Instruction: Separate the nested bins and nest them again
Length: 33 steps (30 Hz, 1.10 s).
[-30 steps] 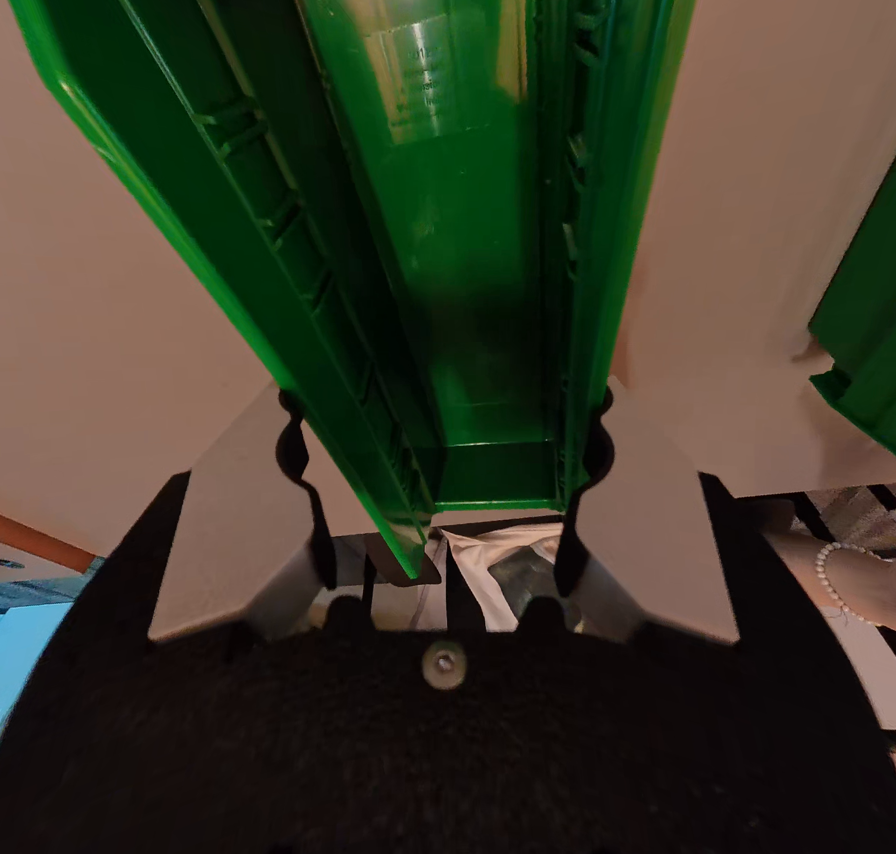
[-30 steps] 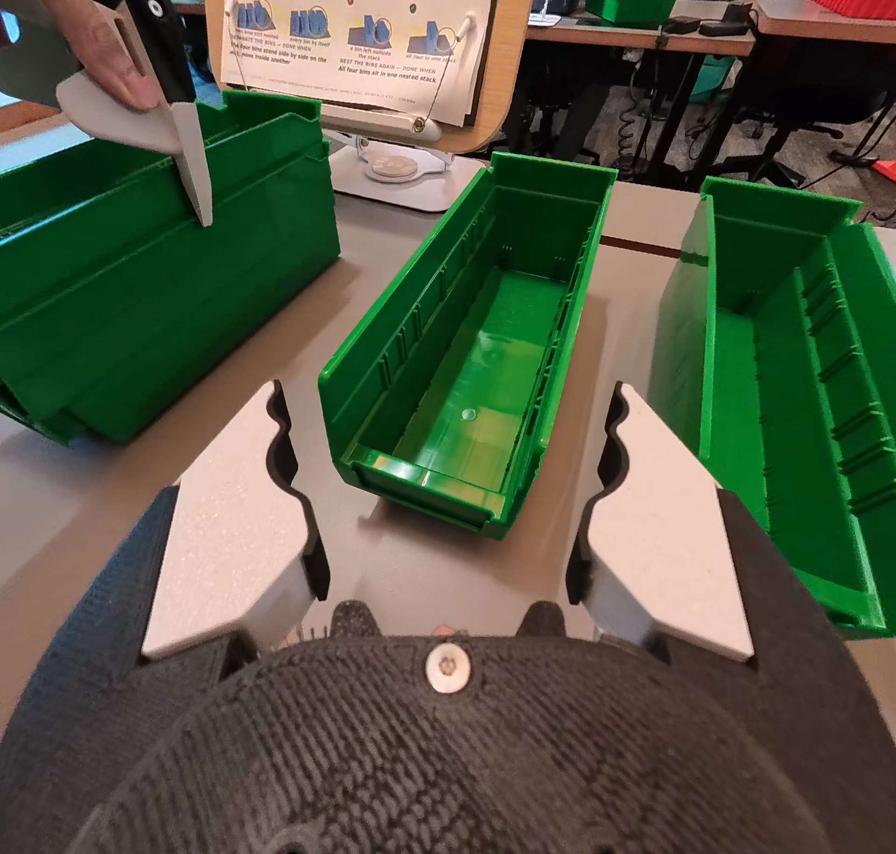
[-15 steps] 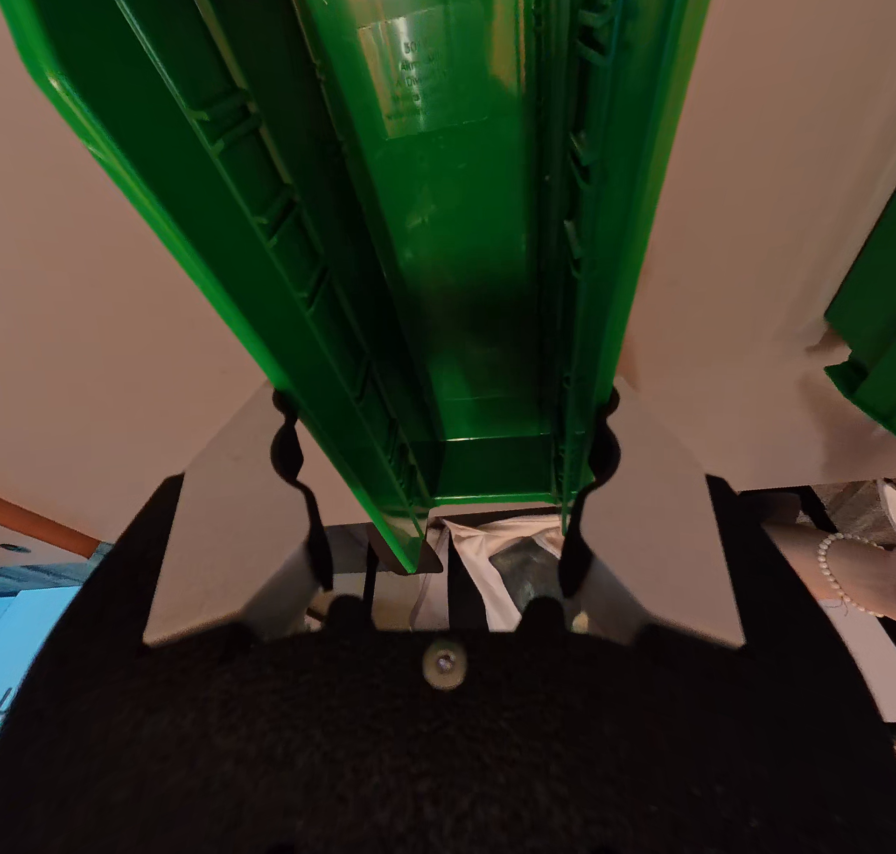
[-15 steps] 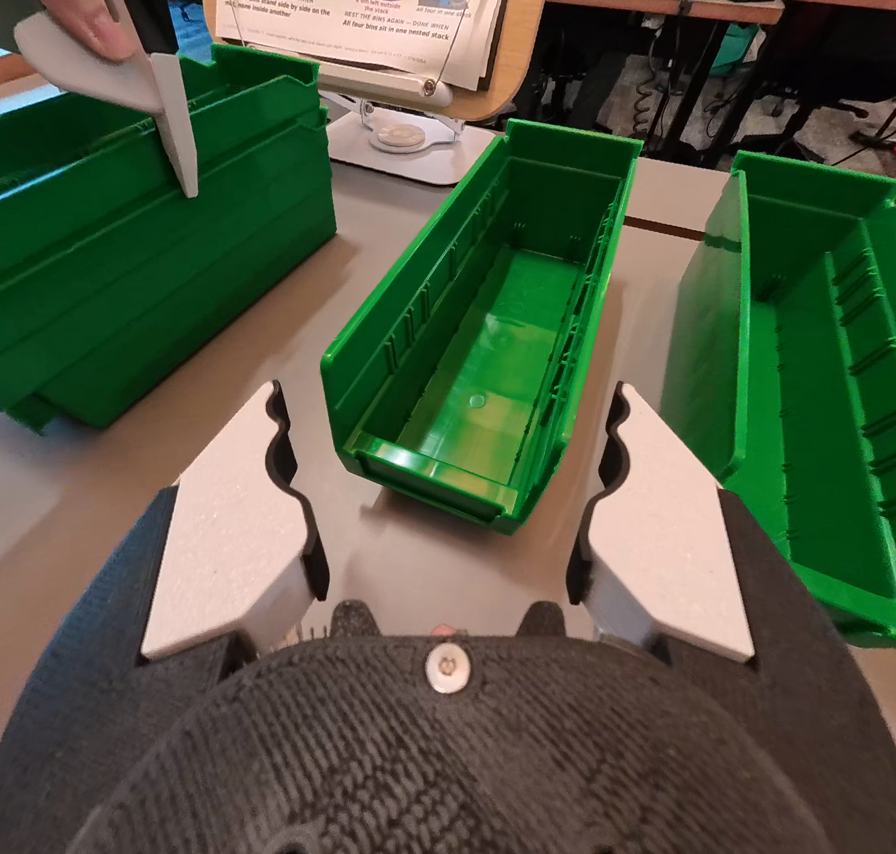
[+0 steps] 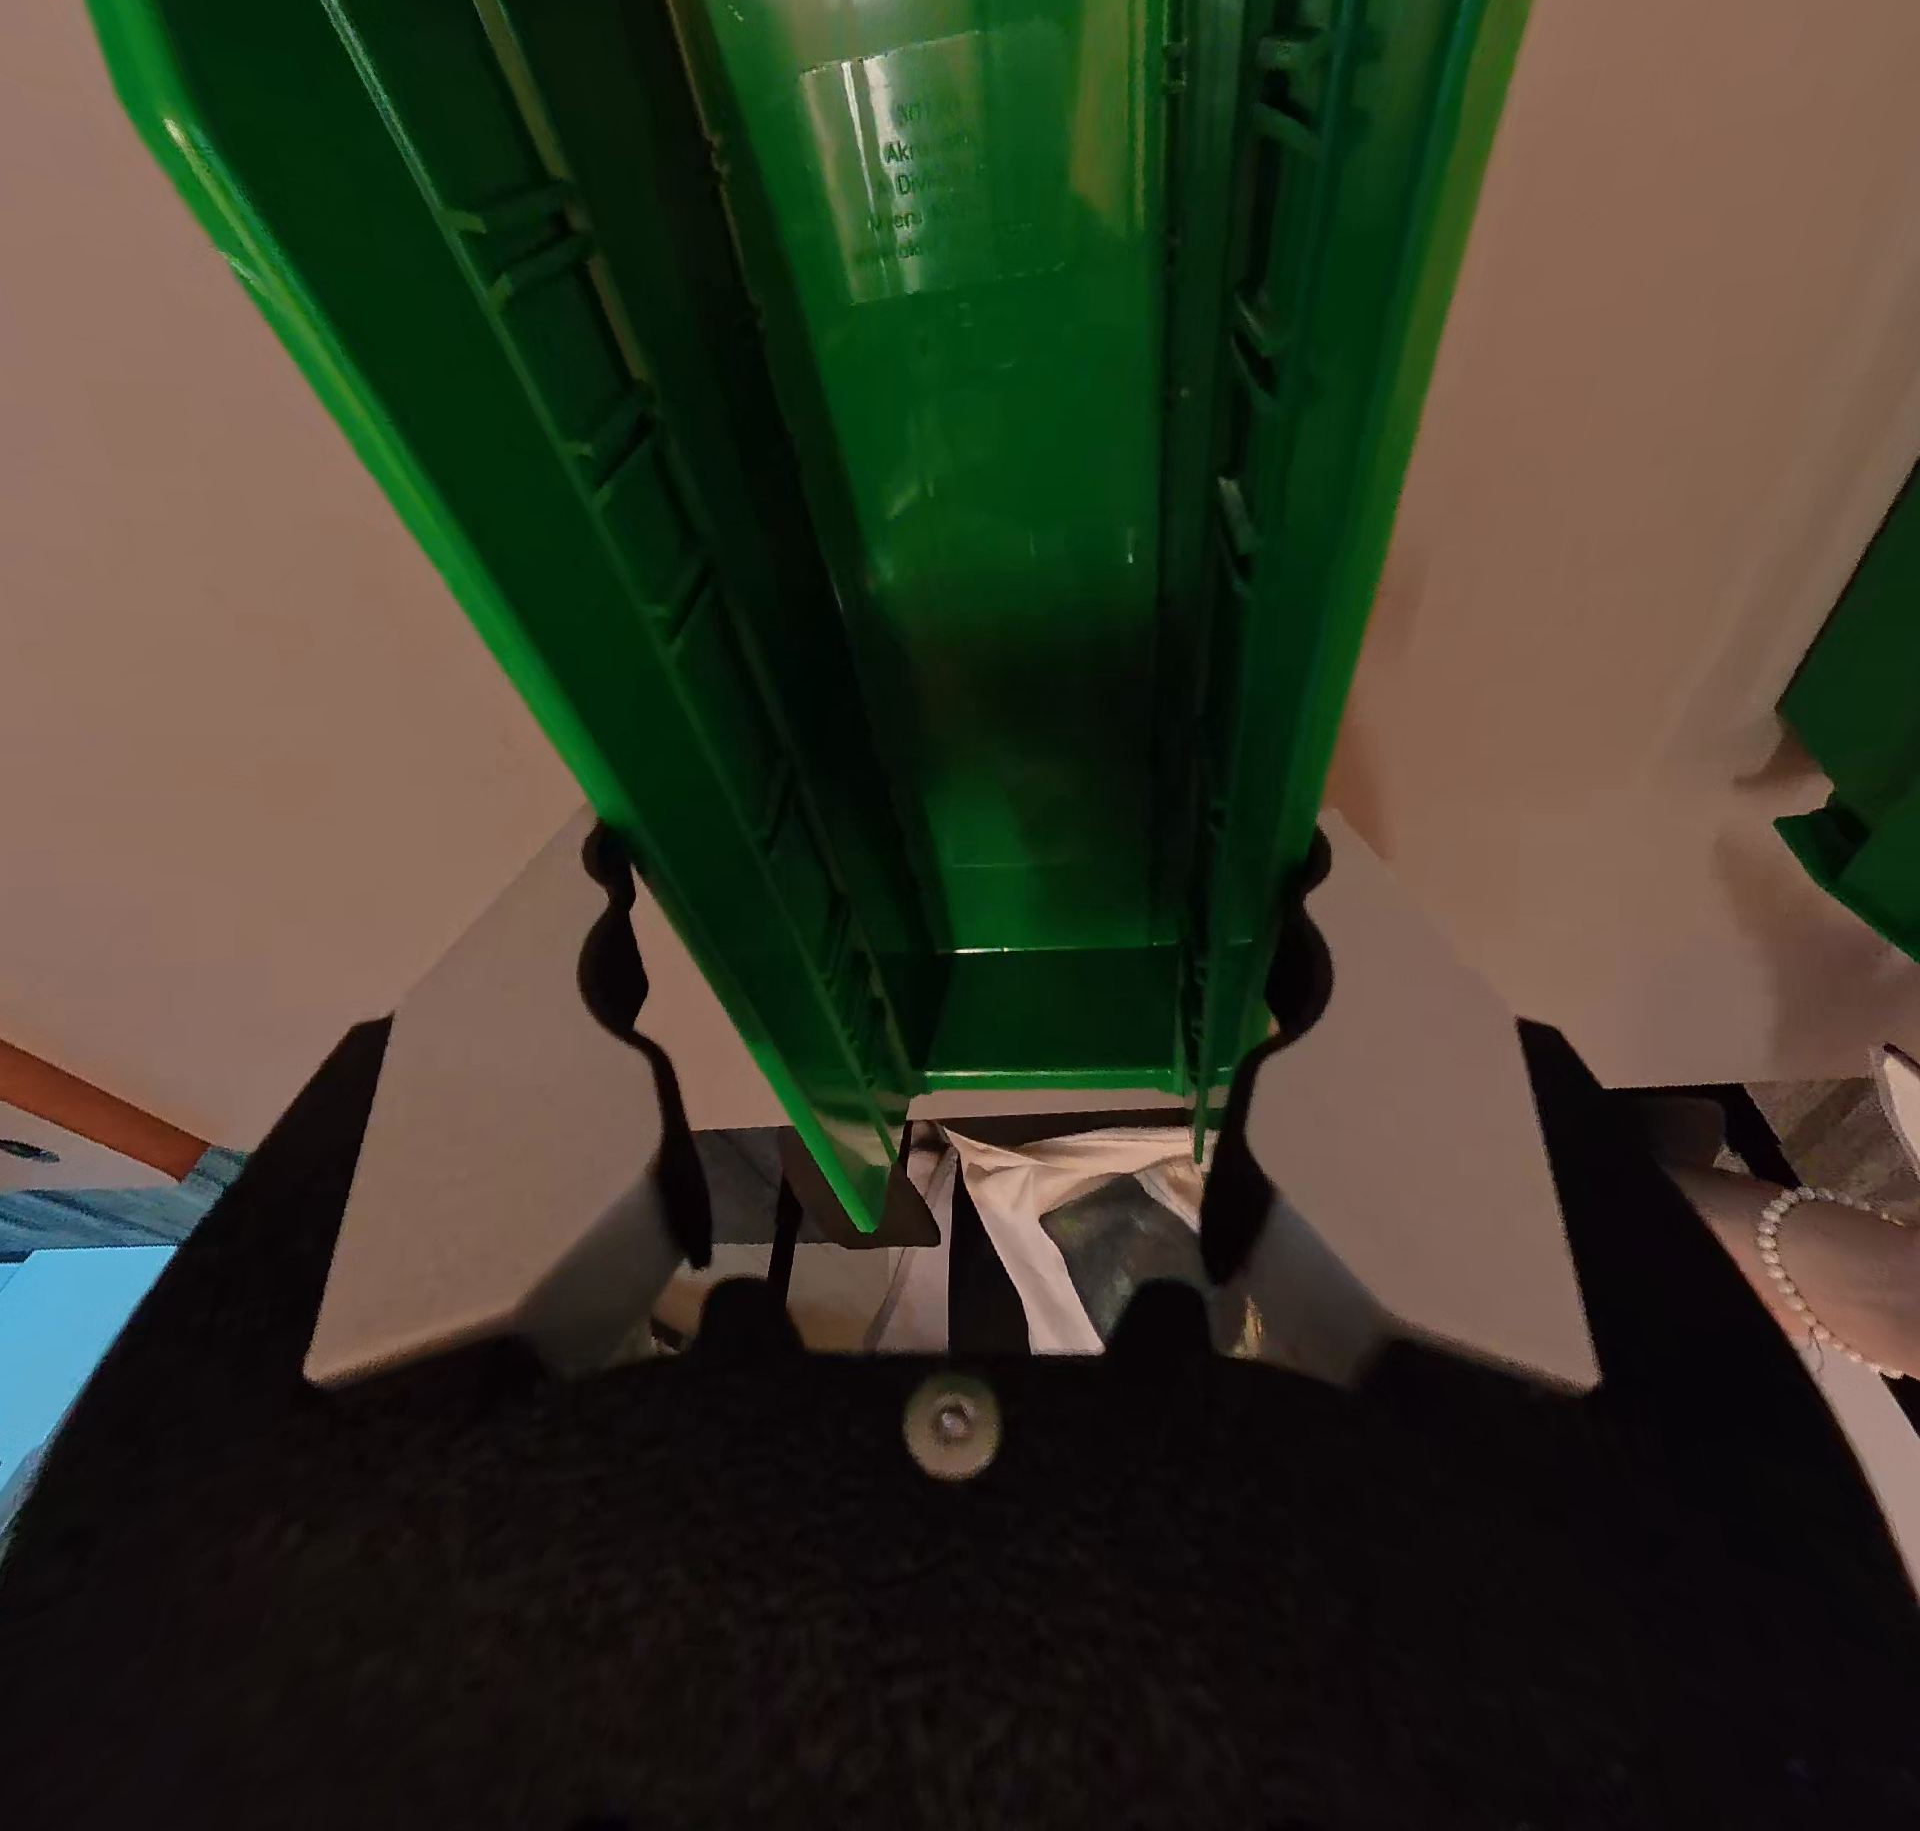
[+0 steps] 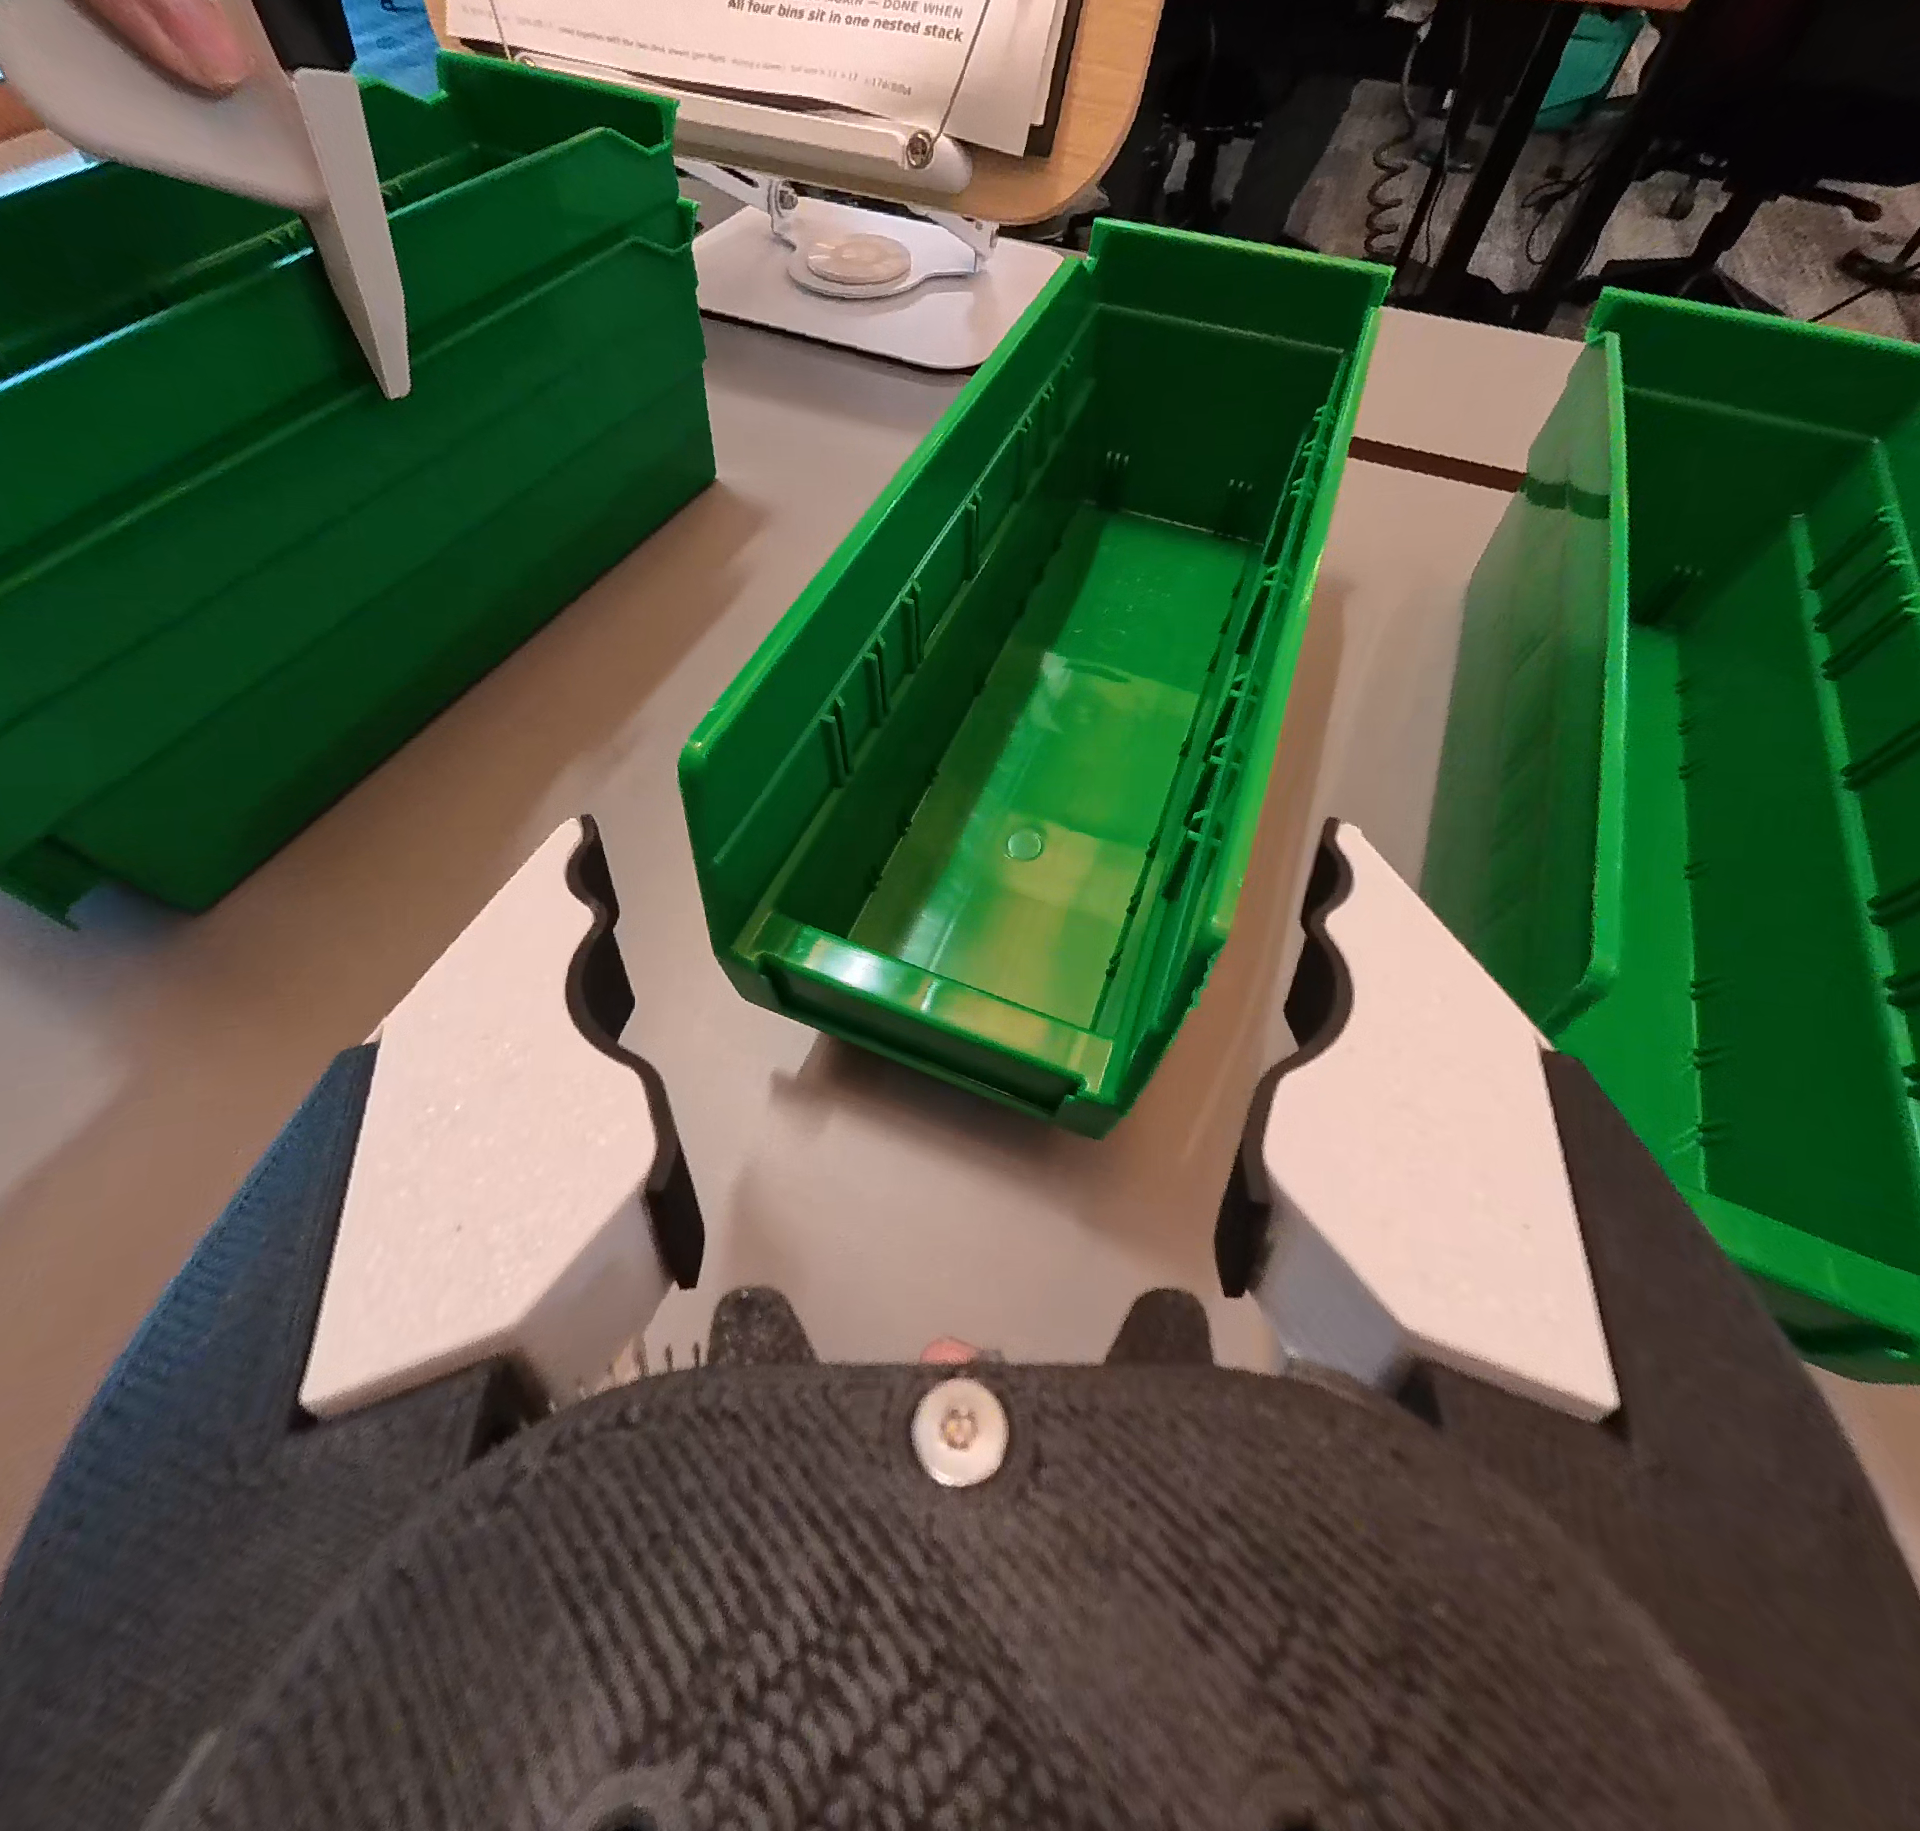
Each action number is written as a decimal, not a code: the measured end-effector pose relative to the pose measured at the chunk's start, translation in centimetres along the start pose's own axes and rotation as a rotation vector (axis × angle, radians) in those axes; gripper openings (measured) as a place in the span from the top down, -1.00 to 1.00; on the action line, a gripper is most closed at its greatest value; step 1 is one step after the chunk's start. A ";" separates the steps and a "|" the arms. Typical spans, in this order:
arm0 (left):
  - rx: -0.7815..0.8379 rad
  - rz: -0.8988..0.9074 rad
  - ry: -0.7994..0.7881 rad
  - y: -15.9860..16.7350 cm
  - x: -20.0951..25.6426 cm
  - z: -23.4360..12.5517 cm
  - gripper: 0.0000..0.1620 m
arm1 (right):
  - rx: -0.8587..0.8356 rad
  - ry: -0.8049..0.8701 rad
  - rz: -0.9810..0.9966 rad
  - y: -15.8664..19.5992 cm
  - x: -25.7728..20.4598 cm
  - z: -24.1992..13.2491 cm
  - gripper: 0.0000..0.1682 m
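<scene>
Nested green bins (image 6: pixel 260 586) stand at the left of the table. My left gripper (image 5: pixel 956 846) comes down on one end of this stack (image 5: pixel 987 534). It straddles the top bin's width, with a pad against each outer wall. One of its fingers (image 6: pixel 353 306) shows in the right wrist view, outside the near wall. A single green bin (image 6: pixel 1039 742) stands in the middle and another (image 6: pixel 1714 846) at the right. My right gripper (image 6: pixel 961 846) is open and empty, just before the middle bin's near end.
The grey table (image 6: pixel 364 950) shows bare strips between the bins. An instruction board on a white stand (image 6: pixel 831 15) stands behind them. A hand (image 6: pixel 135 15) holds the left gripper. A wrist with a bead bracelet (image 5: pixel 1818 1262) is at the table's near edge.
The right wrist view has tipped slightly downward, so the board sits higher in frame; the right gripper stays open before the middle bin. The left gripper keeps its hold on the stack.
</scene>
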<state>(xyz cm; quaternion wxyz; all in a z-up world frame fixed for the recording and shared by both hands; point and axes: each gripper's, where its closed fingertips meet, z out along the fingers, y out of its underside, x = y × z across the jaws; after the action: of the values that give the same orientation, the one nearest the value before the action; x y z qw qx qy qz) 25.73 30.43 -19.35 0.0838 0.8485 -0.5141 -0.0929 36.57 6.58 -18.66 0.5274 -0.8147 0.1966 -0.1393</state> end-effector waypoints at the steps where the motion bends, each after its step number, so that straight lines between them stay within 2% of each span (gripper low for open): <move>1: 0.005 -0.002 -0.004 0.0 0.0 0.0 -0.50 | 0.001 0.001 0.001 0.0 0.1 0.0 -0.54; 17: 0.047 0.035 0.009 0.1 -0.4 -1.2 -0.24 | -0.015 0.000 0.011 0.4 0.2 0.1 -0.55; 25: 0.035 0.023 -0.001 0.7 -1.0 -3.2 -0.20 | -0.032 -0.004 0.010 0.8 0.1 0.4 -0.55; 33: 0.044 -0.002 0.018 0.8 -0.9 -3.3 -0.21 | -0.042 -0.008 0.001 1.0 -0.1 0.5 -0.54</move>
<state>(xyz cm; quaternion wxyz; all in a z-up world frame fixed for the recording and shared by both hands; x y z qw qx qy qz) 25.42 31.00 -15.85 0.0694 0.8515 -0.5144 -0.0740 36.51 6.69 -19.76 0.5110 -0.8262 0.1977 -0.1314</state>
